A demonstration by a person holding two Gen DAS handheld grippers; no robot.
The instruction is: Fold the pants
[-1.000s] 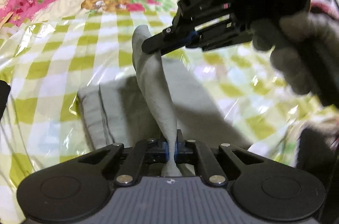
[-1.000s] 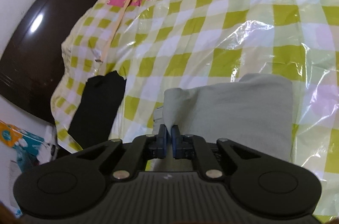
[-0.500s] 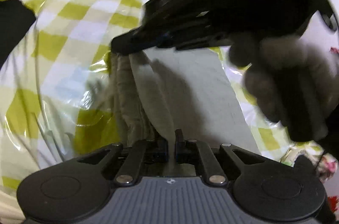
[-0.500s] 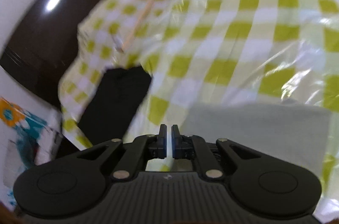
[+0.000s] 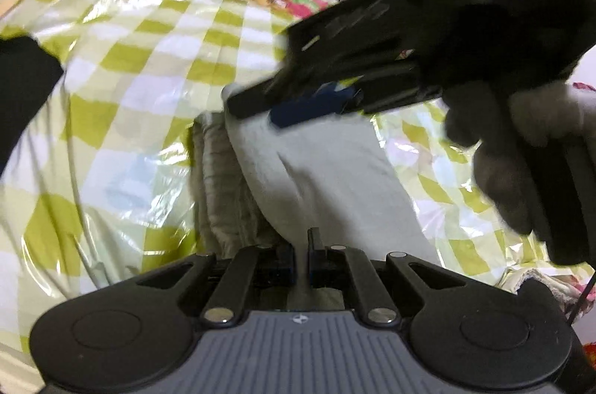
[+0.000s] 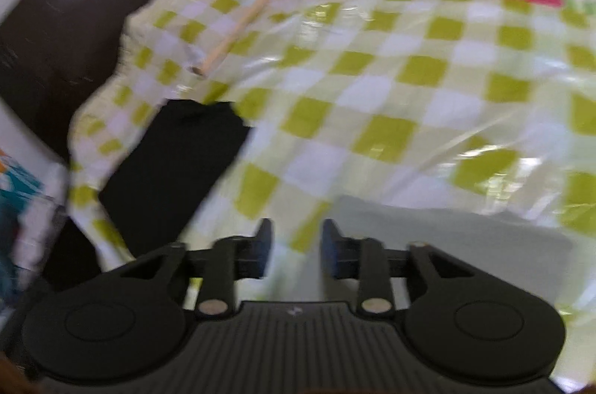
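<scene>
**Right claw lets go, left claw keeps its pinch on the pants**

Since a second ago the right claw [image 6: 294,250] has dropped the grey fabric it was pinching – its jaws are opening now, nothing between them, only checked cloth showing through the gap. Raised fold from that earlier frame is down; pants [image 5: 320,170] now lie folded flat on the green-and-white checked cloth [image 5: 156,66], which carries a shiny plastic cover.

Left claw [image 5: 301,254] – jaws together, clamped on the near edge of the pants, fabric running up from between the fingers. Stacked fold layers show along the pants' left side in the left wrist view.

Right claw, seen from the left wrist, hovers over the far end of the pants, blurred, held by a grey-gloved hand [image 5: 521,148] to the right of the pants.

In the right wrist view the pants sit just right of and behind the claw. Black folded garment [image 6: 175,166] lies left of the pants, near the cloth edge. Wooden stick [image 6: 246,21] lies well beyond the pants, at the far left, next to the pink print.
</scene>
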